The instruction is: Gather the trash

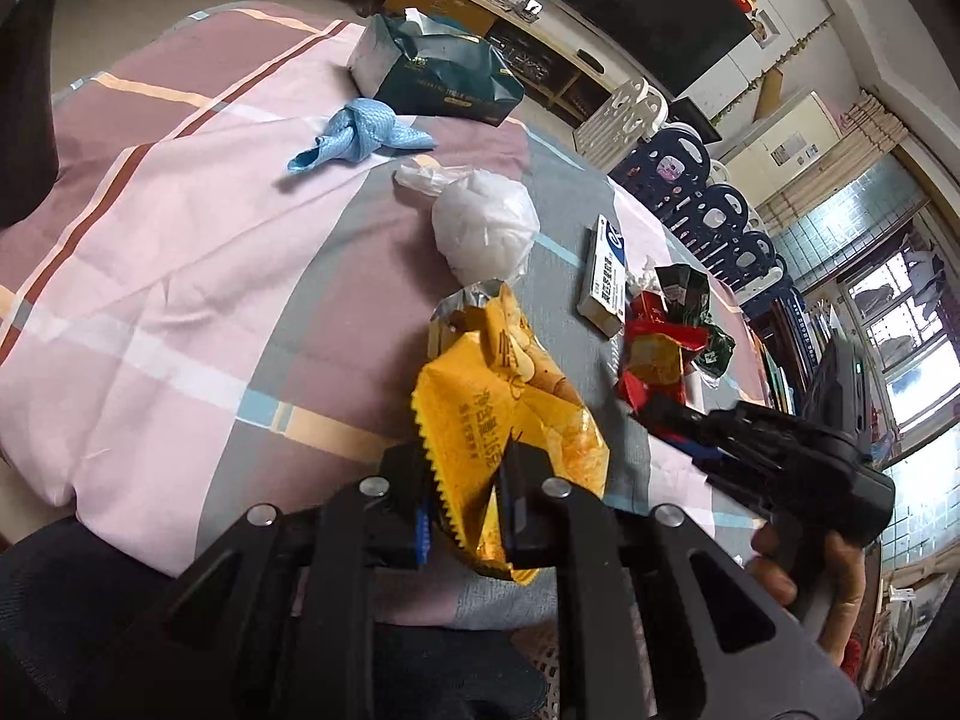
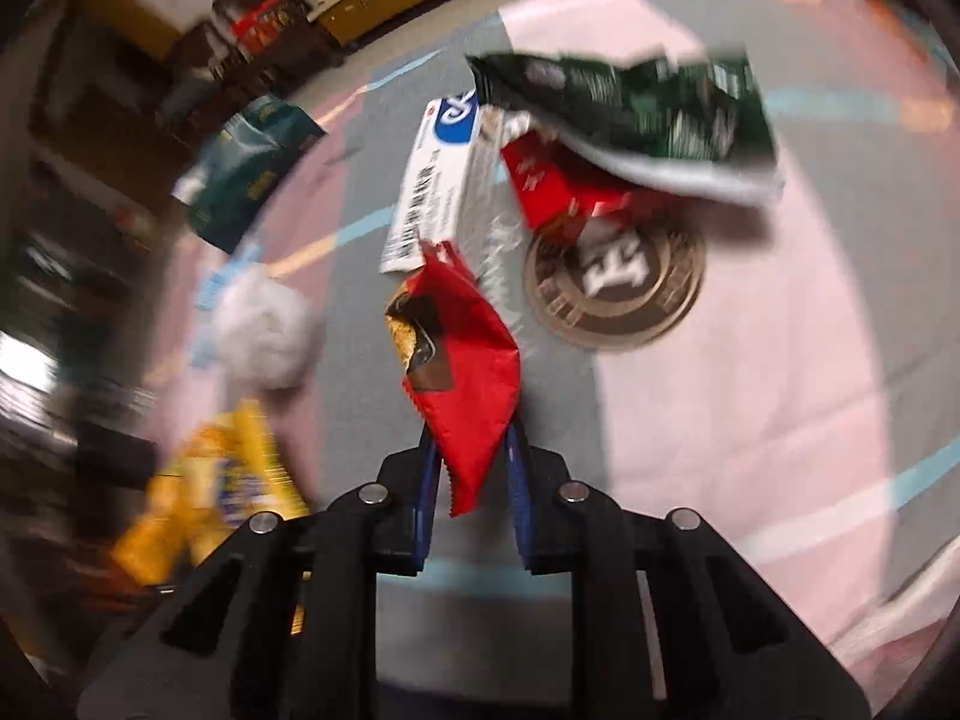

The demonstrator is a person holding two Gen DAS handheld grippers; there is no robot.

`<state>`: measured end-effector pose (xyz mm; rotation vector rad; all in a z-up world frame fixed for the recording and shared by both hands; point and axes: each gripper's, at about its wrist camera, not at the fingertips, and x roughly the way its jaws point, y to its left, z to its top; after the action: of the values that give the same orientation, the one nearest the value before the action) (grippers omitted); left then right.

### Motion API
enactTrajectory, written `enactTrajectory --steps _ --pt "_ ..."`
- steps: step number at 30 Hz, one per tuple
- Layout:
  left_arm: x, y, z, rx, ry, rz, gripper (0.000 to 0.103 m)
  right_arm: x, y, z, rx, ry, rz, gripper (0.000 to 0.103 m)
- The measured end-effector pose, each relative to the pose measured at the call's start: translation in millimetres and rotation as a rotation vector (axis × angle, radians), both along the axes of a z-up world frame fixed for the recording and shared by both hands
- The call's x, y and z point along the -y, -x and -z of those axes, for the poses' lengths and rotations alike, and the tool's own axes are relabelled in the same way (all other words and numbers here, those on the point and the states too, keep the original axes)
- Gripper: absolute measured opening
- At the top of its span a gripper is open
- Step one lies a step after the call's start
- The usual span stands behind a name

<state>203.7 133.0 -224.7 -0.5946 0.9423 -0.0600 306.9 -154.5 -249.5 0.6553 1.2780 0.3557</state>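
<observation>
left gripper [image 1: 465,501] has its two fingers clamped on the bottom edge of a crumpled yellow snack bag [image 1: 510,396], which sits near the front edge of the table, on the pink and grey checked cloth [image 1: 180,276]. right gripper [image 2: 471,480] is pinching the corner of a red wrapper [image 2: 465,372], fingers nearly closed on it, wrapper sticking up off the cloth. just past that wrapper there's a white and blue box [image 2: 438,180], another red wrapper [image 2: 552,192] and a green wrapper [image 2: 636,114], all bunched together and touching. a white plastic bag tied into a ball [image 1: 483,225] sits beyond the yellow bag, then a knotted blue rag [image 1: 360,135] and a dark green tissue pack [image 1: 438,69] toward the far edge. right view is pretty blurry.
</observation>
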Motion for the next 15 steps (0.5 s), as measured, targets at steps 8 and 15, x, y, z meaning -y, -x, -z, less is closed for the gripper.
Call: enactTrajectory --steps 8,15 --pt "-1.2 -0.2 -0.1 -0.001 -0.005 -0.009 0.020 26.8 30.4 -21.3 0.061 0.160 0.110 0.062" --pt "-1.6 -0.2 1.6 -0.004 -0.008 -0.009 0.023 -31.0 22.0 -49.8 0.273 0.469 -0.054 0.072"
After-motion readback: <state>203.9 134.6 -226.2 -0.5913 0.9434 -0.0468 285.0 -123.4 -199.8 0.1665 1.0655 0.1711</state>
